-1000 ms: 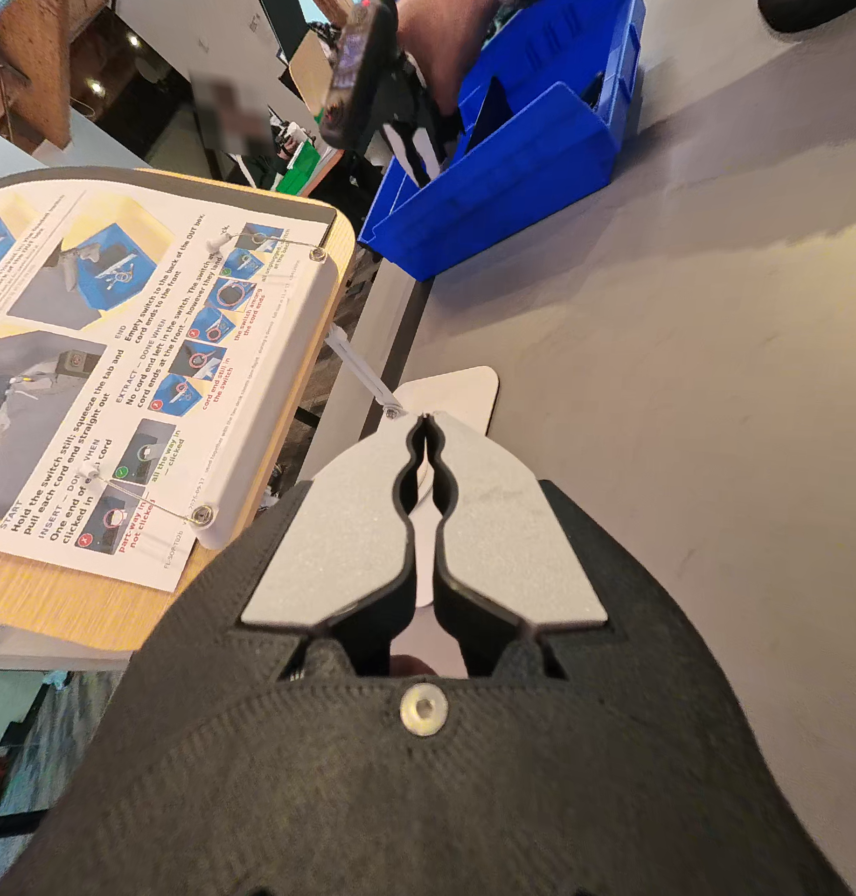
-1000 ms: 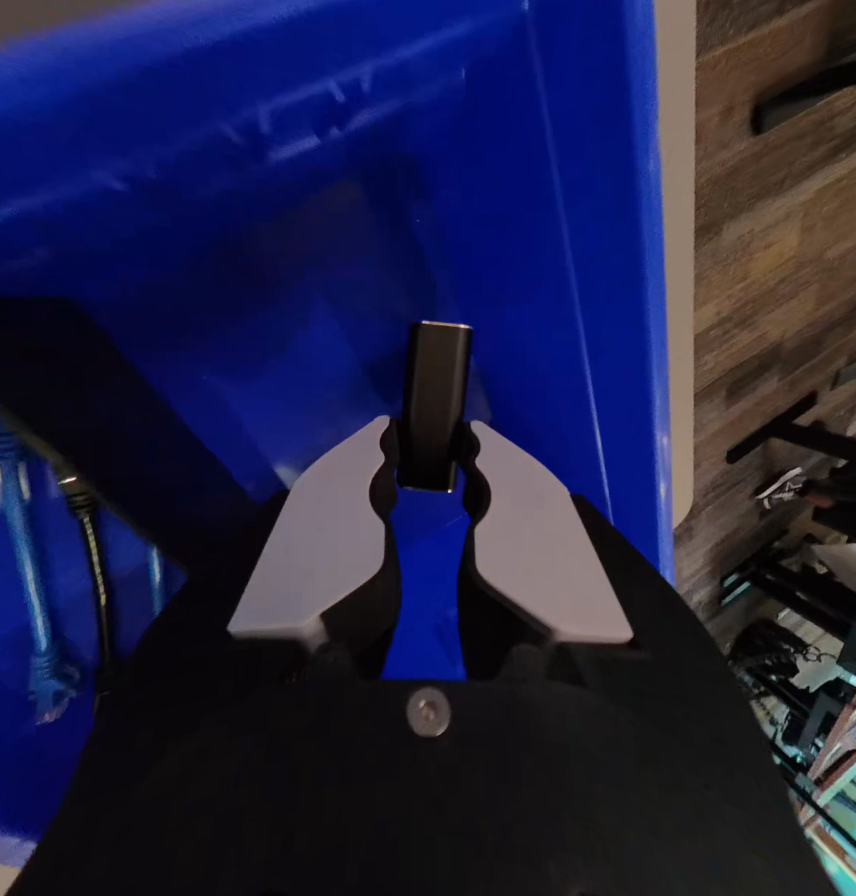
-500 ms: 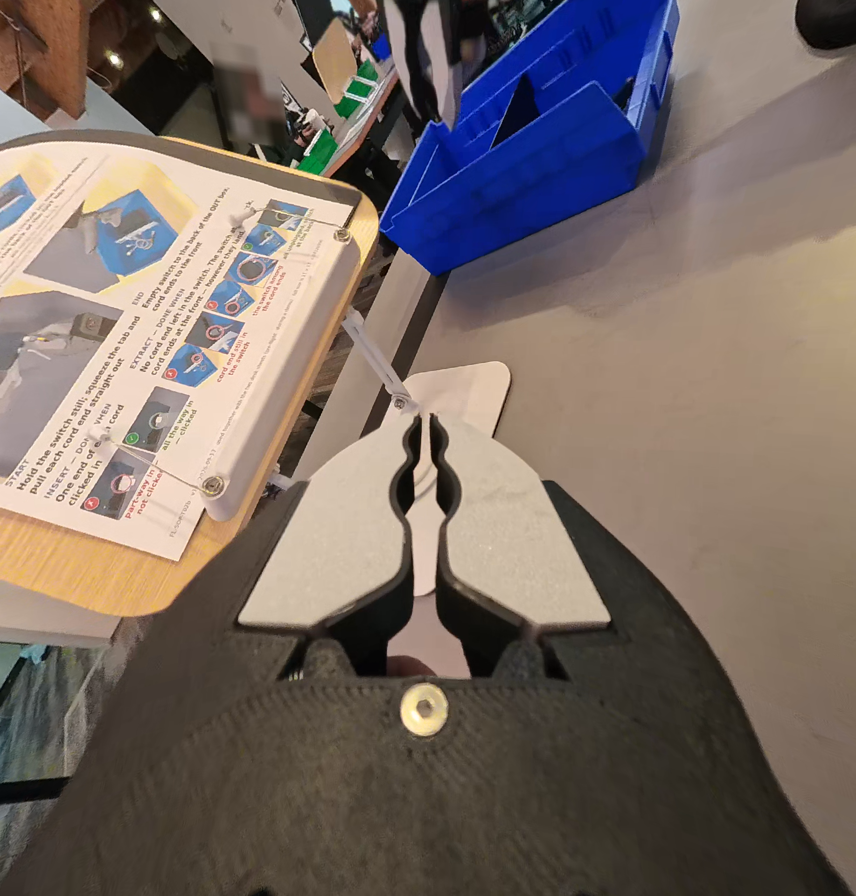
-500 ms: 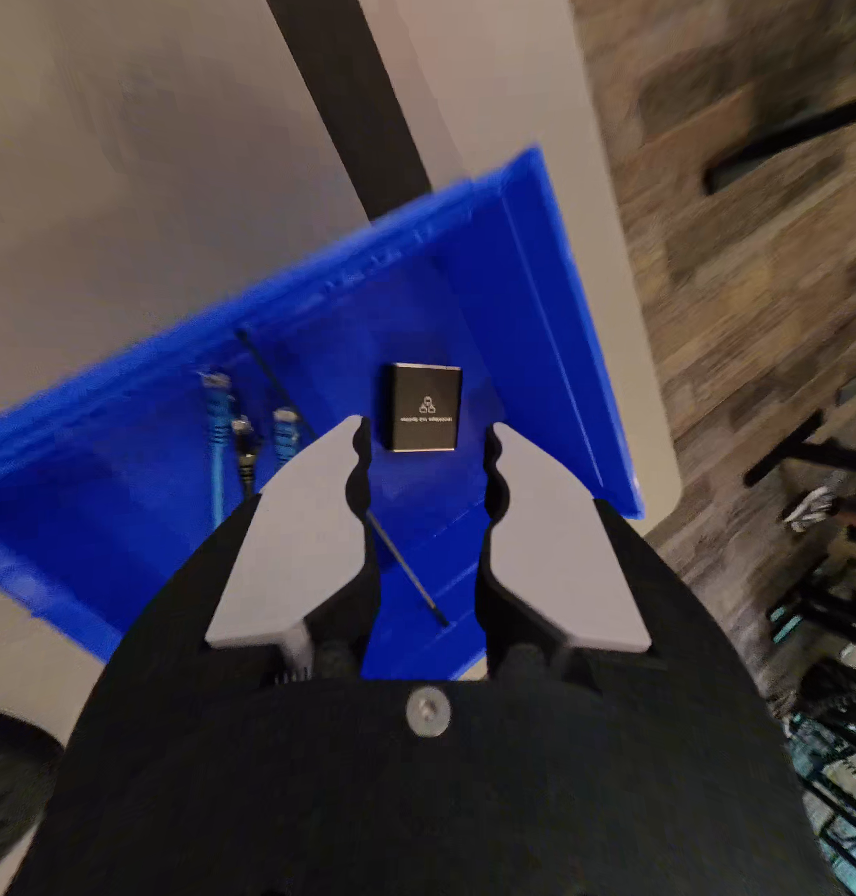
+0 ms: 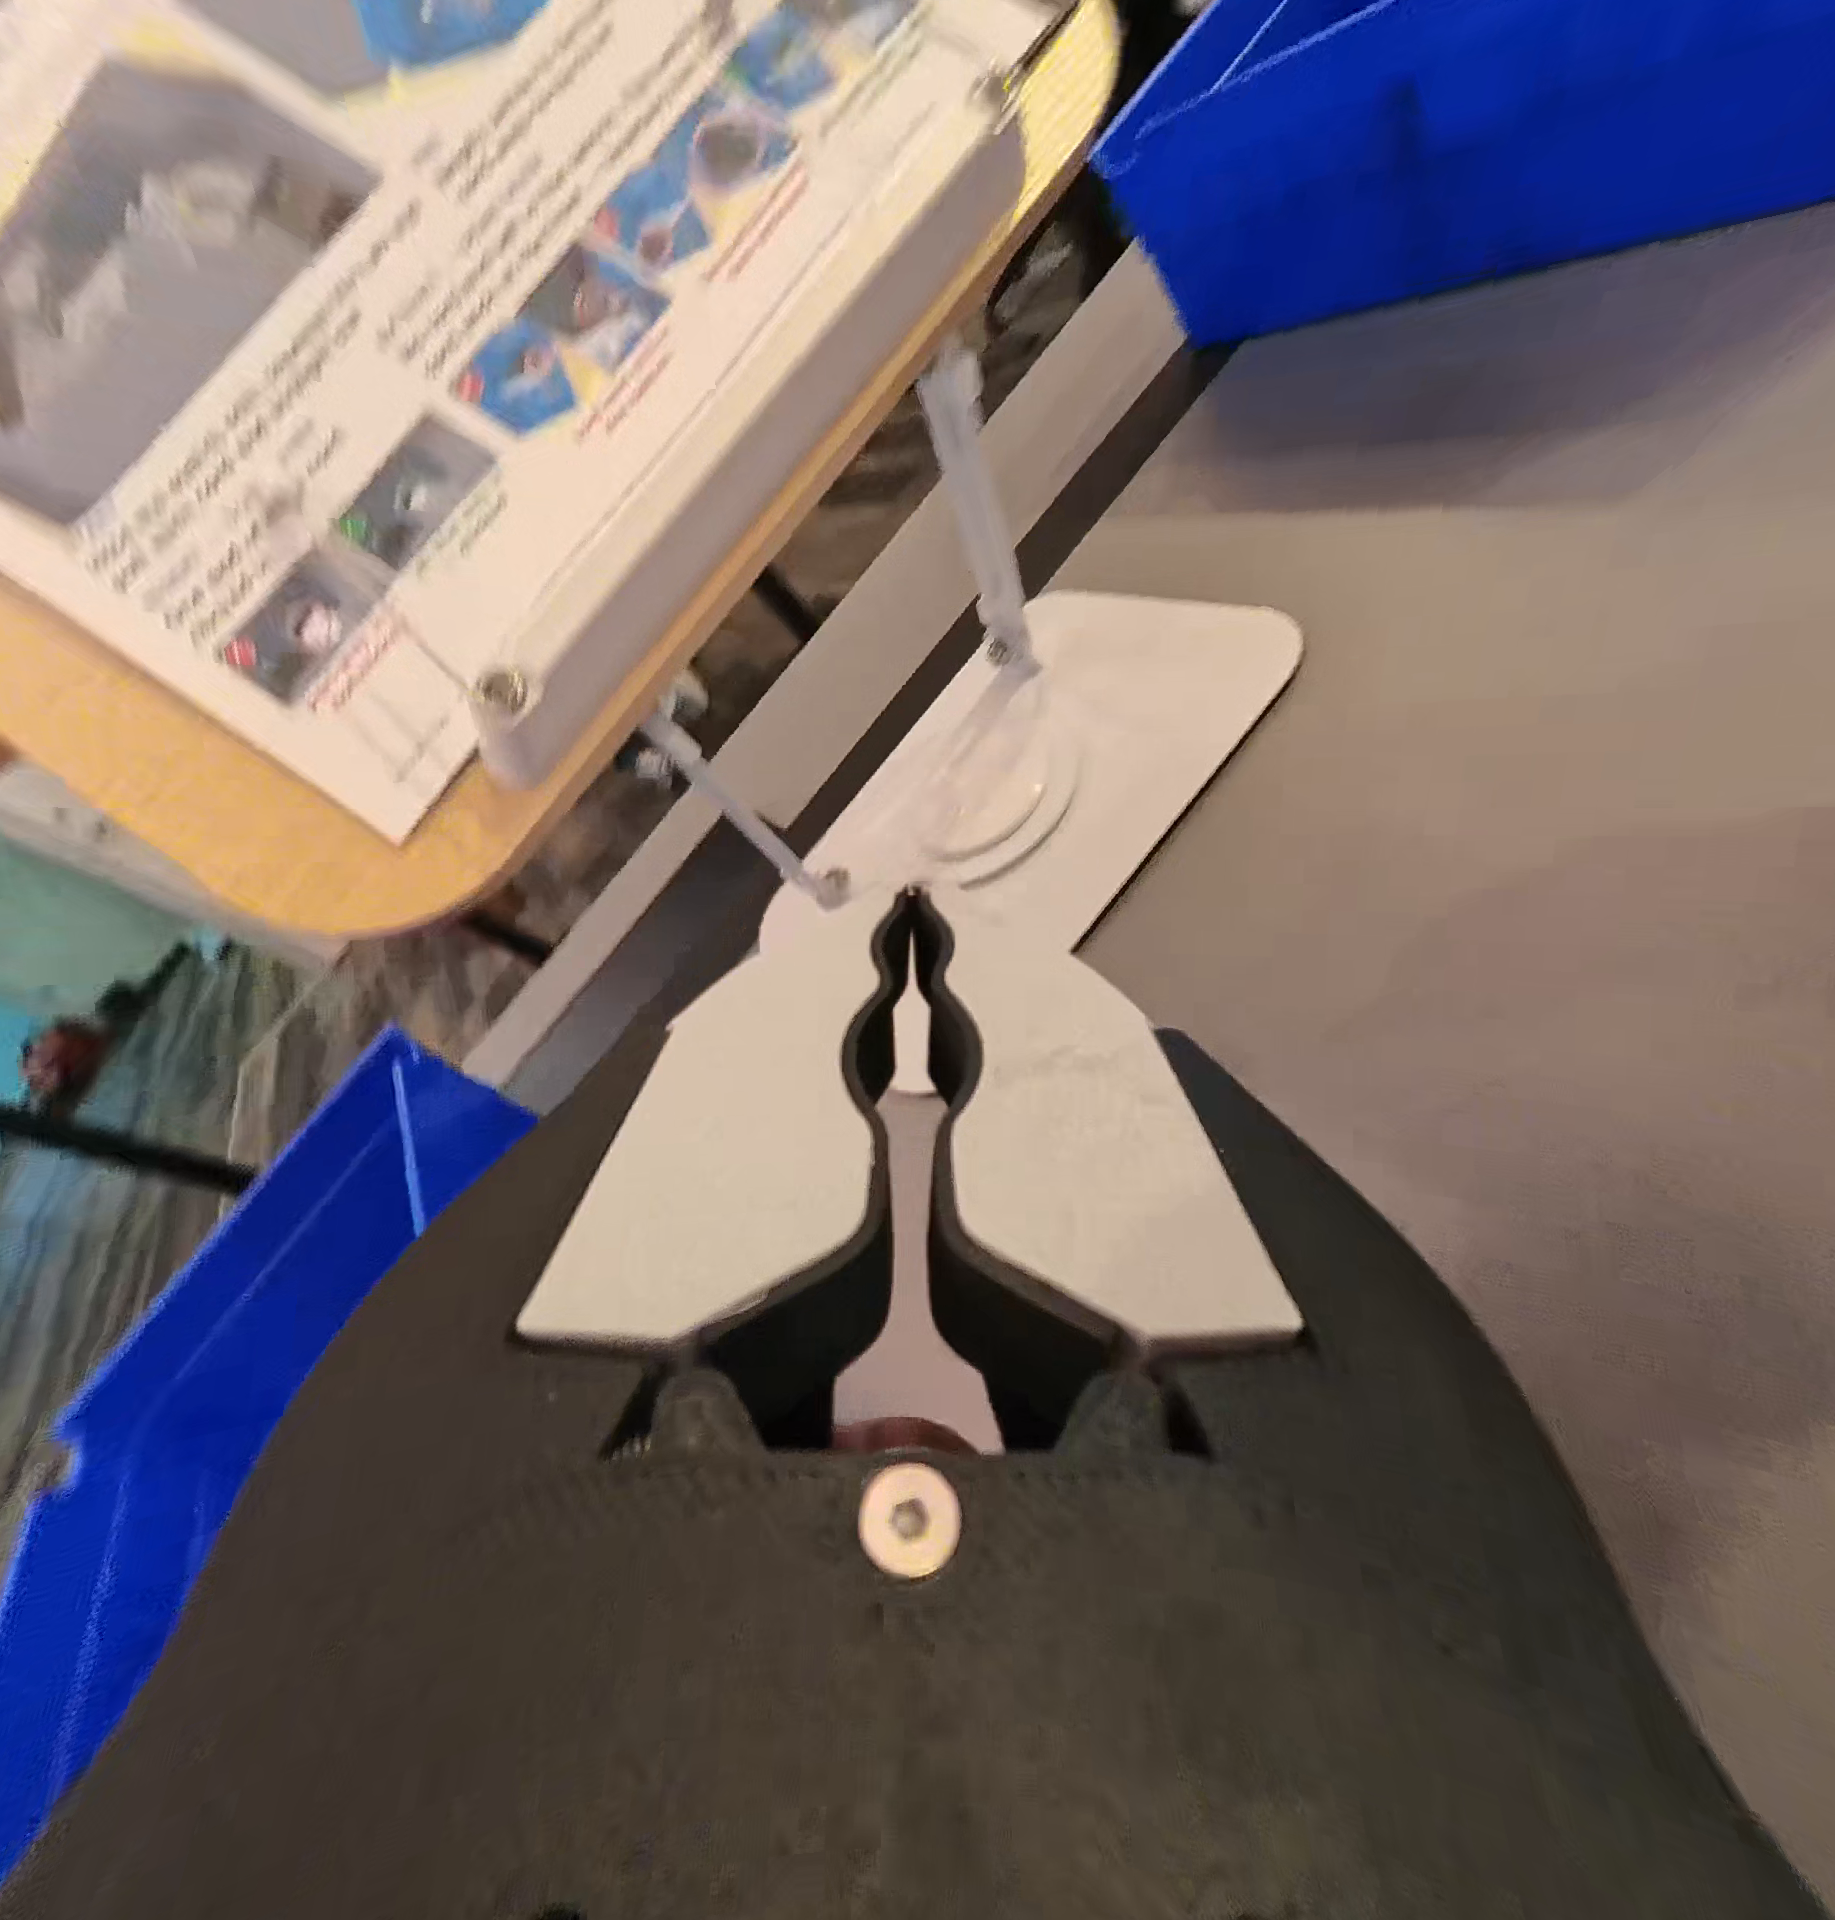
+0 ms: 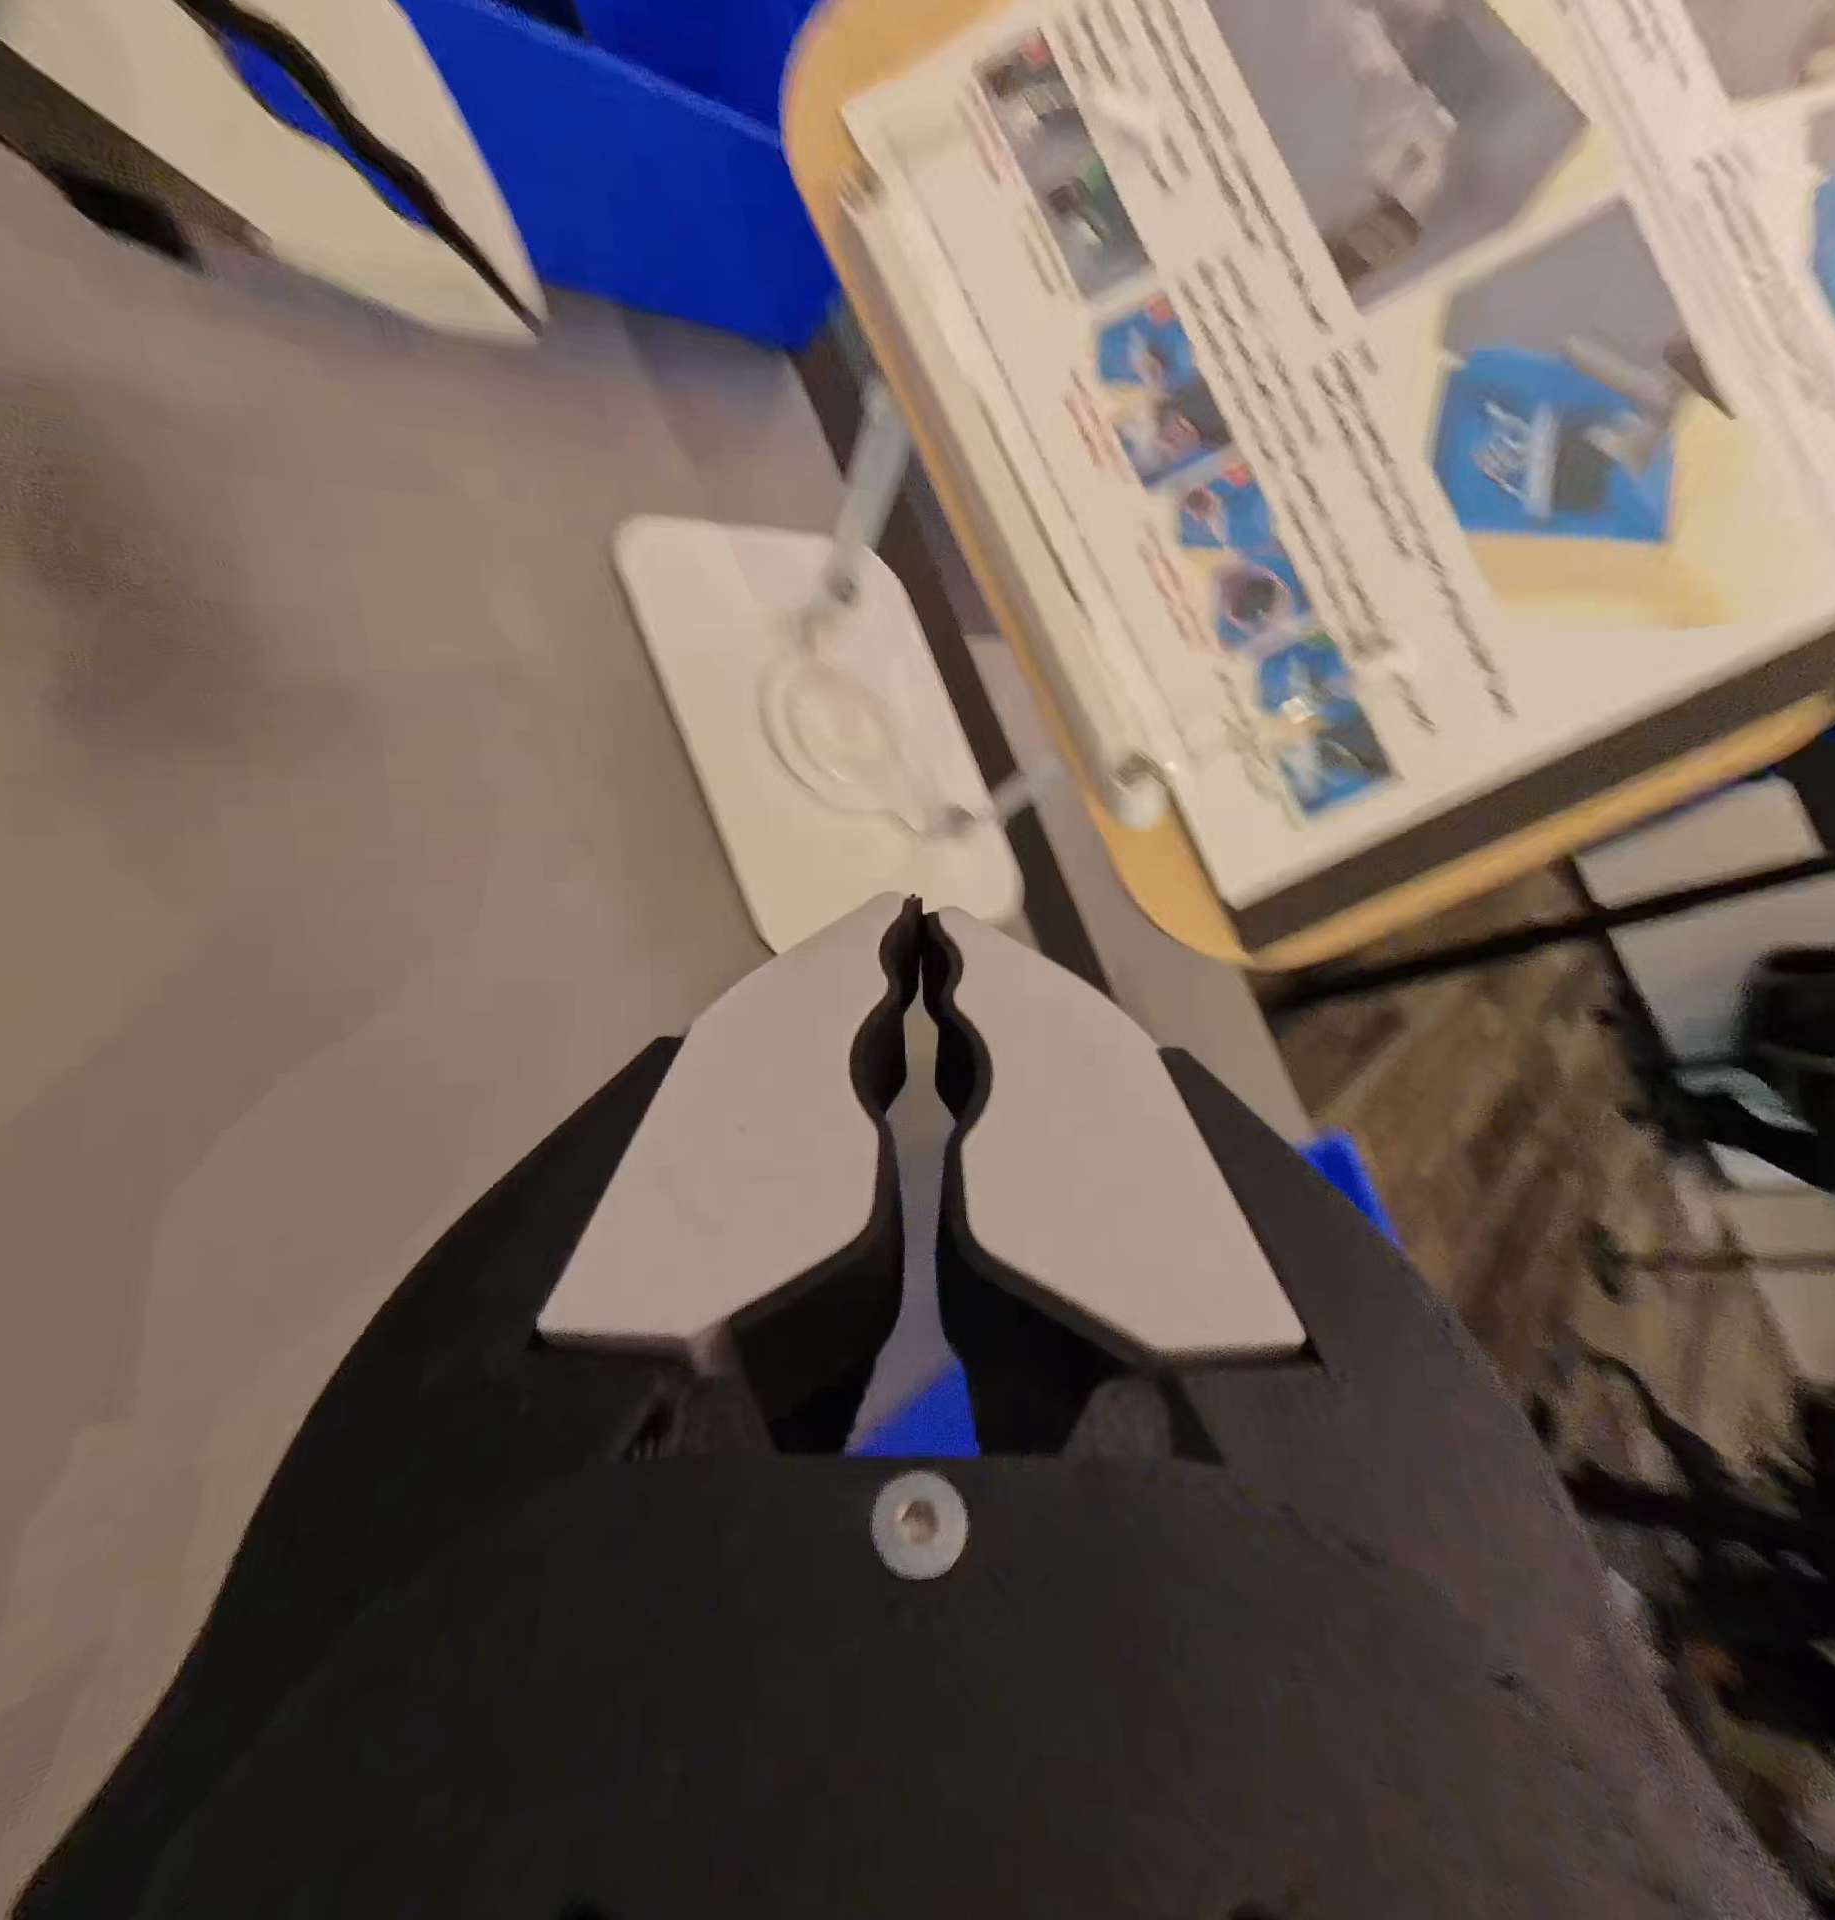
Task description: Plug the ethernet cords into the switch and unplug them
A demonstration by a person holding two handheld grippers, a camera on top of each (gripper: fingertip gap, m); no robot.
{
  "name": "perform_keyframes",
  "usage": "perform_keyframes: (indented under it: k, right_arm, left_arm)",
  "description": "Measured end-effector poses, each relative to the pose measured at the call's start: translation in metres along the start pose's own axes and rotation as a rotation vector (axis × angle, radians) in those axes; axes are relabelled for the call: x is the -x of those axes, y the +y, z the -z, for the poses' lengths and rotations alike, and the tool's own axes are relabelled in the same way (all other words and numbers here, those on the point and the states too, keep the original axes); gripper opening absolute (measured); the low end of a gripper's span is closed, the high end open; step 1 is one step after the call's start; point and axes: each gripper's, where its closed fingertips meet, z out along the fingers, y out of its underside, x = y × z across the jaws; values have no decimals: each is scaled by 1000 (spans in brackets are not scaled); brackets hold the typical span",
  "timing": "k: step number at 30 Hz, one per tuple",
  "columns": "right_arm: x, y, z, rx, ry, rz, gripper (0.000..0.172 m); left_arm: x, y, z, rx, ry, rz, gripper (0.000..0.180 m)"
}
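Grey tabletop (image 5: pixel 1515 727) is lying bare ahead of us; we are holding both the left gripper (image 5: pixel 911 902) and right gripper (image 6: pixel 915 912) with jaws closed on nothing. Switch and cords are showing nowhere near, perhaps in the blue bin (image 5: pixel 1464 156) beyond, so we are judging all plugging undone.

A grey tabletop (image 5: pixel 1515 935) fills the right side of the left wrist view and the left side of the right wrist view. On it near its edge lies a white rounded base plate (image 5: pixel 1183 686) with a clear stand foot (image 5: pixel 1006 790). A blue bin (image 5: pixel 1464 156) rests at the upper right.
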Motion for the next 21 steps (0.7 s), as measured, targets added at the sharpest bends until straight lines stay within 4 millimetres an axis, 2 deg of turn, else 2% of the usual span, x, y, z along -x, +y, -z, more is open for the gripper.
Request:
perform_keyframes:
  k: [3,6,7,9,11,14,17,18,20,21]
  right_arm:
    - [25,-20,-27,-98,-8,-85,0]
    - [47,-13,-56,-52,1,-70,0]
    - [56,-10,-62,-39,-23,-73,0]
    - [57,-2,-61,-9,1,-76,5]
    - [39,8,-44,11,78,-92,17]
    - [-6,37,3,58,229,-165,29]
    - [-56,89,62,127,389,-282,36]
    - [-71,110,82,153,440,-335,45]
    - [-97,156,118,202,525,-454,59]
    - [-108,180,132,217,561,-516,70]
  left_arm:
    - [2,13,-7,43,-20,149,2]
    - [7,26,-11,93,-69,133,22]
    - [10,25,-9,81,-82,133,27]
    - [20,24,-2,68,-114,152,36]
    - [42,18,13,34,-193,152,39]
    - [91,14,48,22,-329,143,44]
    - [147,28,89,61,-445,179,54]
    - [166,37,104,78,-482,206,57]
    - [202,63,134,134,-549,264,61]
    - [216,80,146,163,-563,309,69]
